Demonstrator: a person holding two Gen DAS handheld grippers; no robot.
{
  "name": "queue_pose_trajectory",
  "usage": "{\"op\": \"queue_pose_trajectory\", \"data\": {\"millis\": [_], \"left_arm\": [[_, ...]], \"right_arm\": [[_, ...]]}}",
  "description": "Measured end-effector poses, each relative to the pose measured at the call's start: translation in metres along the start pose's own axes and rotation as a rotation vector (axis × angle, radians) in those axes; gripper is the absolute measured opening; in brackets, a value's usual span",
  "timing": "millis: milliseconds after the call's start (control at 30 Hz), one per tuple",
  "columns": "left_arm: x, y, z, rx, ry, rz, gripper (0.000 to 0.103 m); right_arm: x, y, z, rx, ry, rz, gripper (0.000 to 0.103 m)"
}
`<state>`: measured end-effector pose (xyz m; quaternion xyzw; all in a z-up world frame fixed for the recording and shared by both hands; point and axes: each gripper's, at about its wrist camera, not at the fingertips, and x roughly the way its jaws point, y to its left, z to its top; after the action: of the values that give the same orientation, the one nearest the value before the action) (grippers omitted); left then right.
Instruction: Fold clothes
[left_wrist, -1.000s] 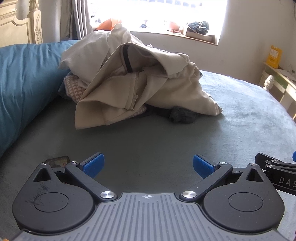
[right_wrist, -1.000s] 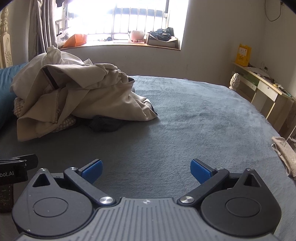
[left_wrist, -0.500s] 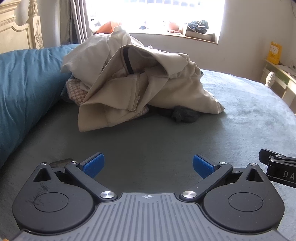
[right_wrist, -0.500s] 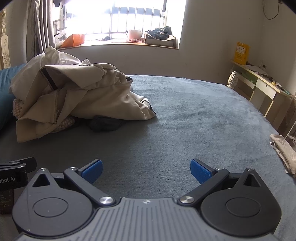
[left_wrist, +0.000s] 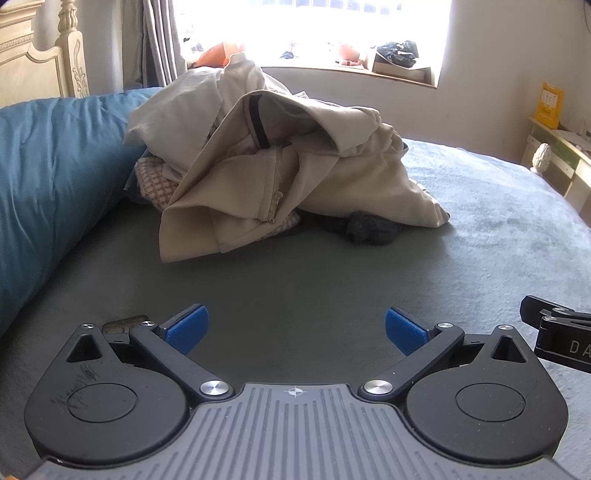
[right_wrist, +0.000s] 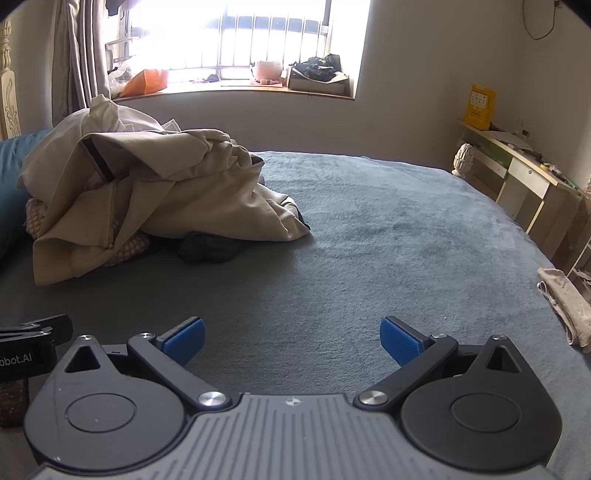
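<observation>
two handheld grippers hovered low over a grey-blue bed (right_wrist: 388, 229), both pointing toward a heap of unfolded clothes (left_wrist: 280, 173) at the far left of the mattress. the left gripper (left_wrist: 295, 330) had its blue-padded jaws spread wide and held nothing. the right gripper (right_wrist: 291, 341) was likewise spread wide and empty, and well apart from the heap.

the heap's top layer was a beige zip-up jacket (right_wrist: 155, 195), draped loosely with its zipper hanging toward the near side. a pink checked garment (left_wrist: 155, 184) and a dark bundled garment (left_wrist: 369, 229) poked out from under it. a teal duvet (left_wrist: 48, 177) rose at the left, touching the heap's far left side.

compared with a second earlier, the heap looked larger and more central in the left wrist view, so the left gripper had moved closer to it. the right wrist view changed only slightly. the clothes themselves had not shifted. this suggests the task was at its very start, with an approach under way and no garment yet picked up or folded.

a window sill (right_wrist: 236, 86) with clutter sat at the far wall, a desk (right_wrist: 517, 166) stood at the right, and a small beige cloth (right_wrist: 565, 306) lay at the bed's right edge.
</observation>
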<state>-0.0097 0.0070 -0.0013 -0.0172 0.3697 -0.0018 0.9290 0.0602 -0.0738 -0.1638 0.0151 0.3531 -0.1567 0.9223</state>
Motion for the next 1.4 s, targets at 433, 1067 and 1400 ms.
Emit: {"op": "queue_pose_trajectory", "data": {"millis": [433, 1067, 1400], "left_arm": [[-0.002, 0.000, -0.001, 0.005, 0.000, 0.008, 0.103], [0.010, 0.004, -0.007, -0.033, 0.006, -0.004, 0.103], [0.029, -0.004, -0.012, -0.002, 0.012, 0.016, 0.103]], "right_arm": [[-0.003, -0.001, 0.000, 0.004, 0.001, 0.003, 0.103], [0.004, -0.008, -0.006, 0.012, 0.009, 0.011, 0.103], [0.015, -0.013, -0.014, -0.001, 0.023, 0.022, 0.103]]}}
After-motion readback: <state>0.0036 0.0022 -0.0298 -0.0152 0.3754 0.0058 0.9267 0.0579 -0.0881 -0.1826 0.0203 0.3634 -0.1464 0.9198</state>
